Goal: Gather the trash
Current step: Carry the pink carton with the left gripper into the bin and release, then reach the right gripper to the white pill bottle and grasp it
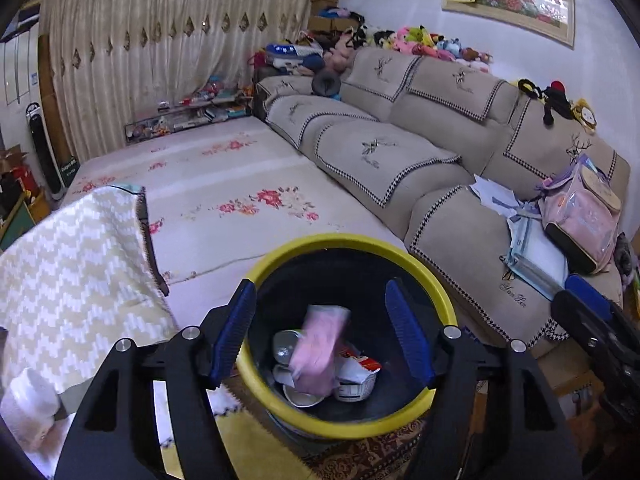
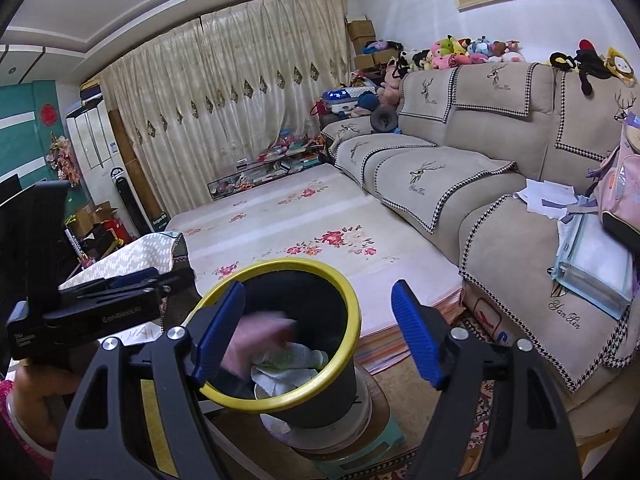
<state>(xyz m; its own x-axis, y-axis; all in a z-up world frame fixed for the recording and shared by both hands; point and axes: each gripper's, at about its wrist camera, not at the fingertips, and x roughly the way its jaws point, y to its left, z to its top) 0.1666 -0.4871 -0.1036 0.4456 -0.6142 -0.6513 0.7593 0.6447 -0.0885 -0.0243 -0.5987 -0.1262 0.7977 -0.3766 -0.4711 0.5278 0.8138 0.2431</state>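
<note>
A black trash bin with a yellow rim stands right below my left gripper, whose jaws are wide open and empty. A blurred pink wrapper is in mid-air inside the bin, above cups and crumpled packets. In the right wrist view the same bin's rim is under my open, empty right gripper; the pink wrapper blurs over a plastic bottle and white paper. The left gripper's body shows at the left; the right gripper shows at the left view's right edge.
A beige sofa runs along the right with papers, a folder and a pink backpack. A floral mat lies ahead. A chevron blanket is left. The bin stands on a stool.
</note>
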